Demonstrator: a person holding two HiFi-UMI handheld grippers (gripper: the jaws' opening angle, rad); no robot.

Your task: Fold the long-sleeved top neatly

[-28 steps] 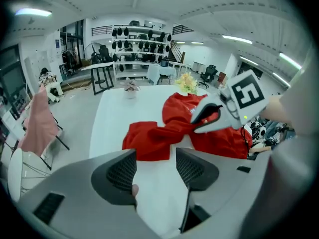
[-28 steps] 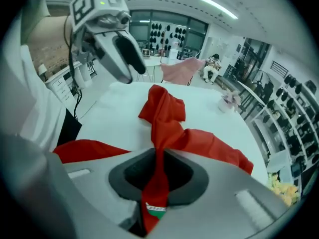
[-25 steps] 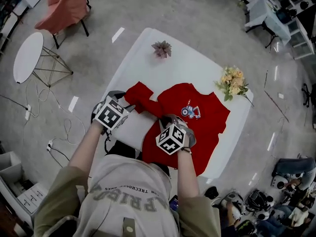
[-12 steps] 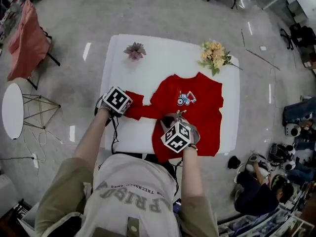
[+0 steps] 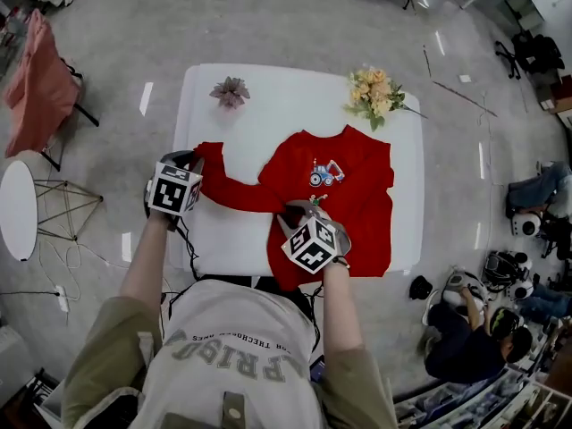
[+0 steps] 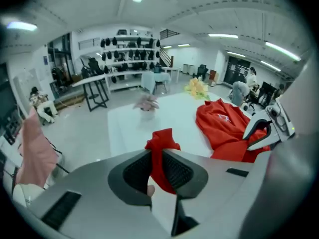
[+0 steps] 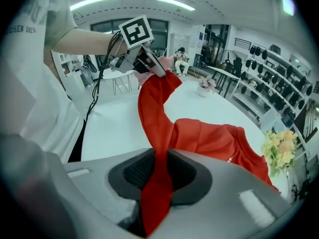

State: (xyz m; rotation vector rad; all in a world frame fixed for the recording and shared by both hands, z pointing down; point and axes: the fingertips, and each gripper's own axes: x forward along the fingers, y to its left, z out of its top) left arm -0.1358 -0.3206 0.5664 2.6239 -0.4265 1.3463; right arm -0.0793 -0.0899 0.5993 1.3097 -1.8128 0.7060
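L hand-held gripper (image 6: 158, 167) just closed on sleeve (image 5: 234, 195) cuff, R hand-held gripper (image 7: 158, 172), jaws just eased a bit, pinches it nr armpit, prob to stretch it straight for folding.

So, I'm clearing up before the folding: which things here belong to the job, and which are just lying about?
Job: red top; table.
Lying about: yellow flowers; pink flower, both on the table.
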